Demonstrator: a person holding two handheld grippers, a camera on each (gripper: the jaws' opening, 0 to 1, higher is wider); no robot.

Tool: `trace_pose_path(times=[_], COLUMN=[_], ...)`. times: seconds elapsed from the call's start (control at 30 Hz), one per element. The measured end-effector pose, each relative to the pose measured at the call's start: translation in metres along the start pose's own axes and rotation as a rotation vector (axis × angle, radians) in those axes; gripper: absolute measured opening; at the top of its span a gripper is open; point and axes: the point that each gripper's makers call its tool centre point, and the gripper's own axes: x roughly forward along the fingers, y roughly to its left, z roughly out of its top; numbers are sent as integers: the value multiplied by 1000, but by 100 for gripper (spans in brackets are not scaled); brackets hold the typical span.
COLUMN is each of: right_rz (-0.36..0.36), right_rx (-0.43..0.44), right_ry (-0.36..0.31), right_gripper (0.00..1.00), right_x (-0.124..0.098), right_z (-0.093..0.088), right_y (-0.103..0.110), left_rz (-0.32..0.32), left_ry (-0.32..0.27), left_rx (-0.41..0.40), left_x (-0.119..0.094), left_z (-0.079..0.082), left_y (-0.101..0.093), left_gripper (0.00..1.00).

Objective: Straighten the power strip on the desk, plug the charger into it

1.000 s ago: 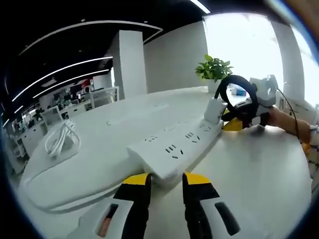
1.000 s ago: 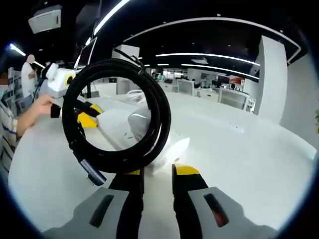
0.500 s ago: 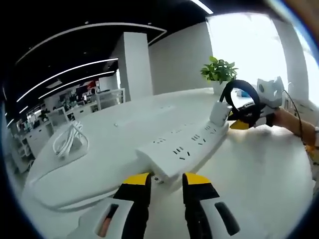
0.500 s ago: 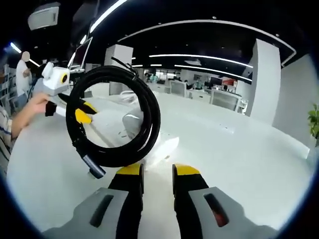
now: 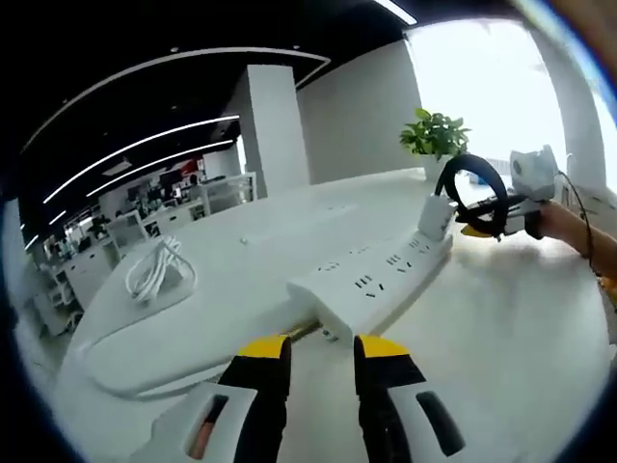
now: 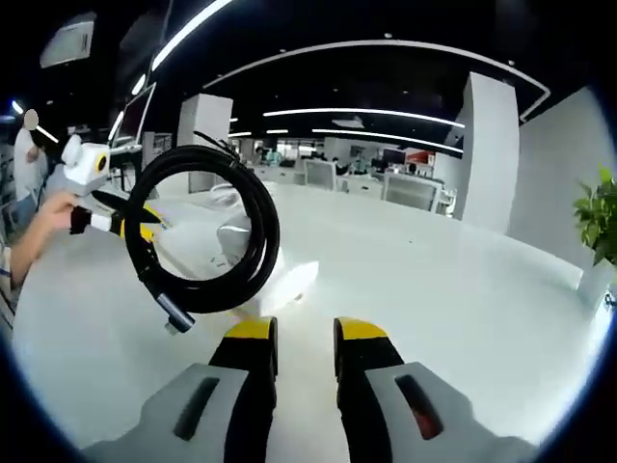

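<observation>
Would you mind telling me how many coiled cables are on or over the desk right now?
2: a black cable looped beside the charger at the power strip's far end, and a white cable lying on the desk's left side.

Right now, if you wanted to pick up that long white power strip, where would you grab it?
Probably at the near short end of the power strip, across its narrow width. That end points toward the left hand-held gripper, whose jaws stand open just short of it. The far end is crowded: the white charger with its coiled black cable sits there.
</observation>
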Motion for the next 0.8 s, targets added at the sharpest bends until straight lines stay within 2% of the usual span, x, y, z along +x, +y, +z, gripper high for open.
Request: trace_pose_path(times=[0.13,0.33,0.57,0.8], right_rz=[-22,-36,-67,-58], right_rx=[-7,56,85,155], right_ry=[-3,15,4,-7], right_gripper=[22,22,22,23], right_x=[-8,-20,-33,-44], right_z=[0,-8,-8,-10], right_y=[-1,-1,-2,1], left_rz=[10,21,27,34], left_ry=[-9,-32,-58,-72], left_rx=[-19,-43,-59,-56], left_x=[-9,-22,-38,-50], left_z=[-3,-5,-3,-1], left_y=[-3,-7,-15,-26], left_gripper=[26,26,27,28])
